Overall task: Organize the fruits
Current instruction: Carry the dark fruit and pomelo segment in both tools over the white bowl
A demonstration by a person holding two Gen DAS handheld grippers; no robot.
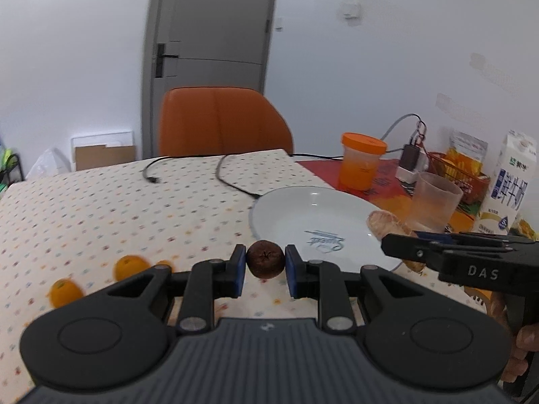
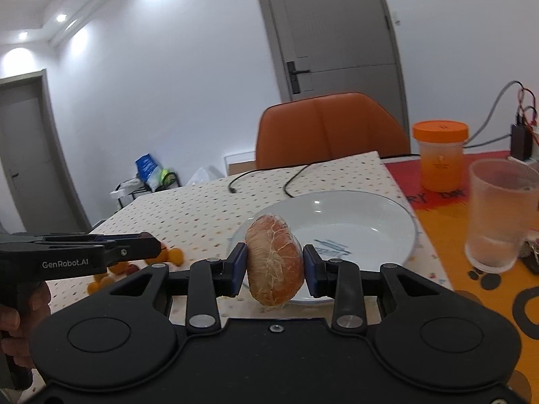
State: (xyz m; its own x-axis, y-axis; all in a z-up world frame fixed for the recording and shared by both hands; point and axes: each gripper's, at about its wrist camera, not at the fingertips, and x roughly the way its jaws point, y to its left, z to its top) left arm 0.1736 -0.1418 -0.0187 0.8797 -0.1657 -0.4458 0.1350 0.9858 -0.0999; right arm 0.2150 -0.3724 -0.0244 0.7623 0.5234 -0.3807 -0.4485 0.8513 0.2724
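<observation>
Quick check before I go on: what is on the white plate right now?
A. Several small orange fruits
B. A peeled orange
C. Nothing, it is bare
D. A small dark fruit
C. The white plate shows only its printed mark; the small dark fruit sits clamped in the left tool, the peeled orange in the right tool, and the small orange fruits lie on the dotted tablecloth.

one plate (image 1: 313,215), two cups (image 1: 434,202)
</observation>
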